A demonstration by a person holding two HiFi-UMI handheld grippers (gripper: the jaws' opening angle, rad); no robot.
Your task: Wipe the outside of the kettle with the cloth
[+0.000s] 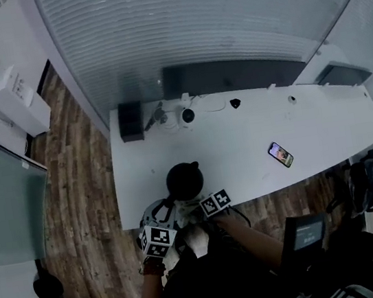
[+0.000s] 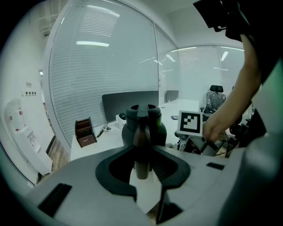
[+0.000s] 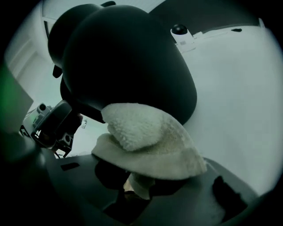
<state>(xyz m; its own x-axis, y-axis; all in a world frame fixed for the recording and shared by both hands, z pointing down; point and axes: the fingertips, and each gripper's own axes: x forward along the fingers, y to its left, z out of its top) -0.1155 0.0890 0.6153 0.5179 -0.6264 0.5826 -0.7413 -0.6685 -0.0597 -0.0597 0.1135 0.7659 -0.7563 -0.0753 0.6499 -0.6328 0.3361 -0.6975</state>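
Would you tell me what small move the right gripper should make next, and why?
Probably slide the cloth sideways around the kettle: the right gripper holds it seemingly against the kettle's lower side, and the left gripper grips the handle.

— What's the kettle like, and where is it?

— A dark, round-bellied kettle [image 1: 184, 180] with its lid on, upright on the white desk [image 1: 307, 120], near the edge at about 7 o'clock. Its handle [image 2: 141, 148] points to 6 o'clock, toward me, clasped between my left jaws.

— And the cloth?

— A cream, fleecy cloth [image 3: 146, 137], bunched into folds and pinched in my right jaws. Its upper fold lies against the kettle's lower belly, at 6 o'clock.
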